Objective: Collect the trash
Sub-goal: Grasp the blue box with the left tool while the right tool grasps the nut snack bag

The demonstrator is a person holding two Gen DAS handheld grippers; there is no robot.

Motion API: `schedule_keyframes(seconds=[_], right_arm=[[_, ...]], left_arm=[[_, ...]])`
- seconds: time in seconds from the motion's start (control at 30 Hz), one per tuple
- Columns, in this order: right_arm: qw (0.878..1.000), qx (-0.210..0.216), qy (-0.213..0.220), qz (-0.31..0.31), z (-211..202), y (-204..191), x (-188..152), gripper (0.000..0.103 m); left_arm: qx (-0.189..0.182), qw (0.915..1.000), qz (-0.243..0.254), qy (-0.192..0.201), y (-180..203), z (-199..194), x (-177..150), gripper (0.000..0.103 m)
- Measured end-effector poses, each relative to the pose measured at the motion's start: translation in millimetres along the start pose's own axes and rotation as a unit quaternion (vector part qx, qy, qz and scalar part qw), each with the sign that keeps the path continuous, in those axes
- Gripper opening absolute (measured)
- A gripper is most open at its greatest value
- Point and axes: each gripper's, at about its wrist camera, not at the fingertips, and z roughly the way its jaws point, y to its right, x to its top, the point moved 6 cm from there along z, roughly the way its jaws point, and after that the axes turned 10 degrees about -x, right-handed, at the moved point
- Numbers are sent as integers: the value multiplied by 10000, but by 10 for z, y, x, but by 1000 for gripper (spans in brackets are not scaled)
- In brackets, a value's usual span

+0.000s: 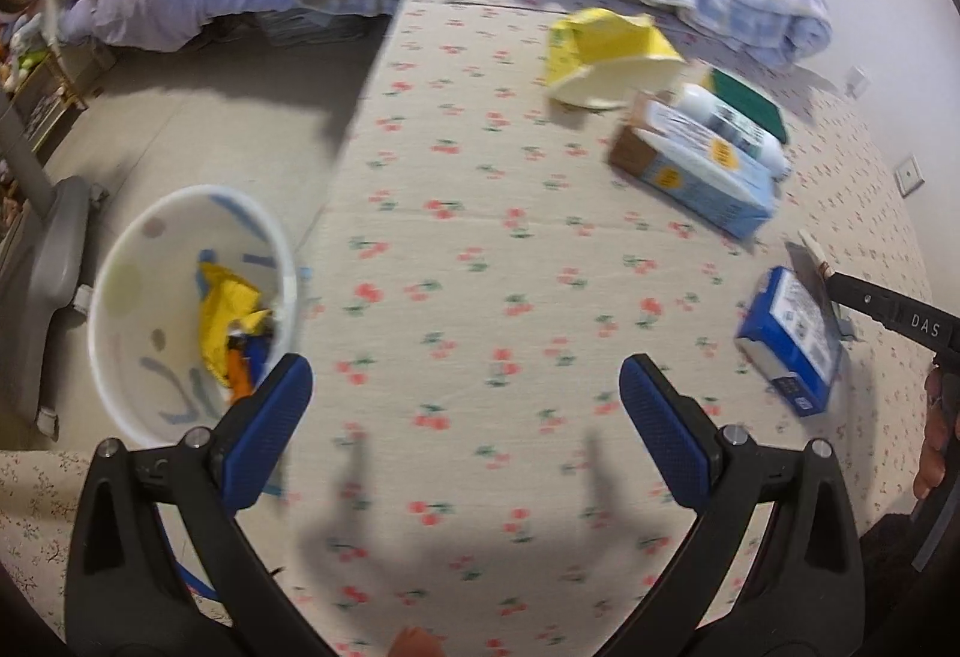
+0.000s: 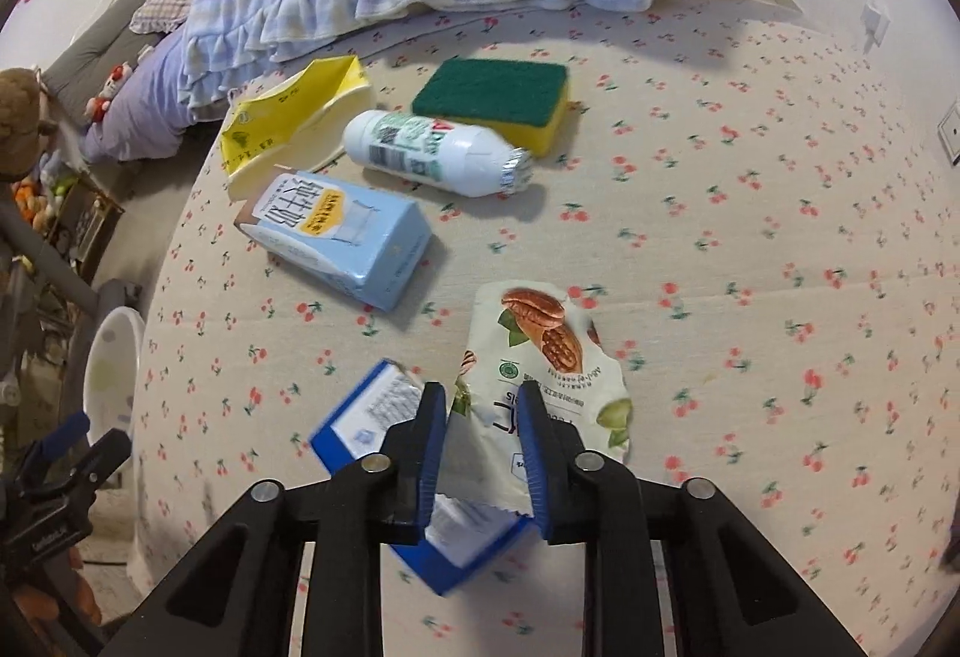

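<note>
- Pinching the nut pouch (image 2: 543, 369), the right gripper (image 2: 483, 399) sits above the blue box (image 2: 366, 417).
- Left gripper (image 1: 465, 387) gapes wide, empty; bin (image 1: 150, 297) at its nine o'clock.

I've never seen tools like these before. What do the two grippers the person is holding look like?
Both look alike: each gripper is a black plastic frame with triangular cut-outs and round silver pivot bolts, ending in two fingers lined with textured blue pads. See the left gripper and the right gripper. Seen from the side, one carries white lettering reading "DAS". No sleeves or cables show clearly.
</note>
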Motion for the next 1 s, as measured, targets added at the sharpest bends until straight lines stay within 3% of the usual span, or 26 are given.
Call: schedule_keyframes(seconds=[0.27,0.6,0.8,1.0], right_arm=[[9998,39,124,176,-155,491,-50,19],[9993,-16,223,300,-248,932,-194,19],[9990,3,242,363,-286,1188,-301,19],[9988,-59,209,432,-286,1474,-423,19]], left_arm=[[-331,9986,326,-253,733,241,21,102],[-557,9976,-112,-391,1412,454,19,102],[-285,9989,-280,-234,1632,577,52,102],[-16,9990,-228,-381,1755,813,-54,102]])
